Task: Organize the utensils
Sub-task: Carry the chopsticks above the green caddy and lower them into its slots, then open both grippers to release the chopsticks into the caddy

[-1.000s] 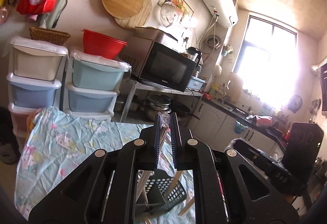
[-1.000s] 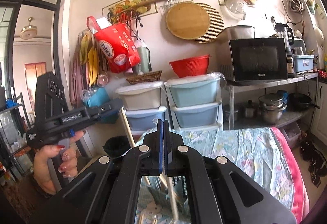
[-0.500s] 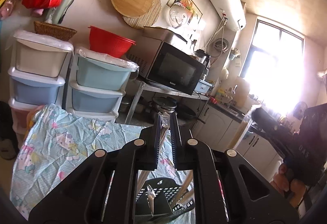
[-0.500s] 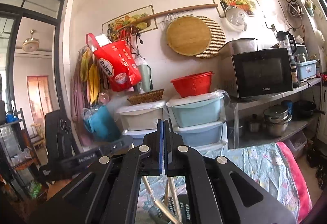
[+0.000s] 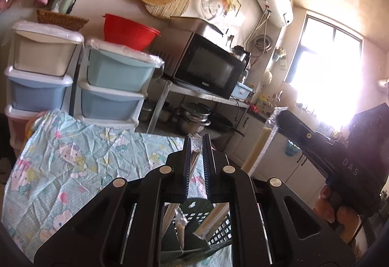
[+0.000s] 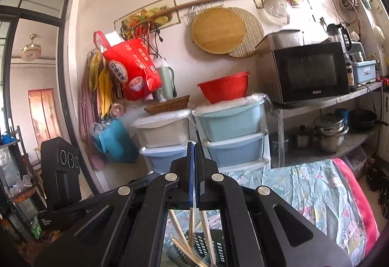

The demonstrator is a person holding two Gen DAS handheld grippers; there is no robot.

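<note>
Plastic-wrapped chopsticks (image 5: 194, 145) are sitting pinched in the nearly closed left tongs (image 5: 196, 145); right tongs (image 6: 194, 145) are clamping another wrapped pair (image 6: 192, 223). Both should descend vertically into the black basket (image 5: 218, 230) below.

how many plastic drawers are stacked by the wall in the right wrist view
5 in plain view: a beige drawer over a blue one in the left stack, and three blue drawers in the right stack. The gripper may hide more below.
</note>
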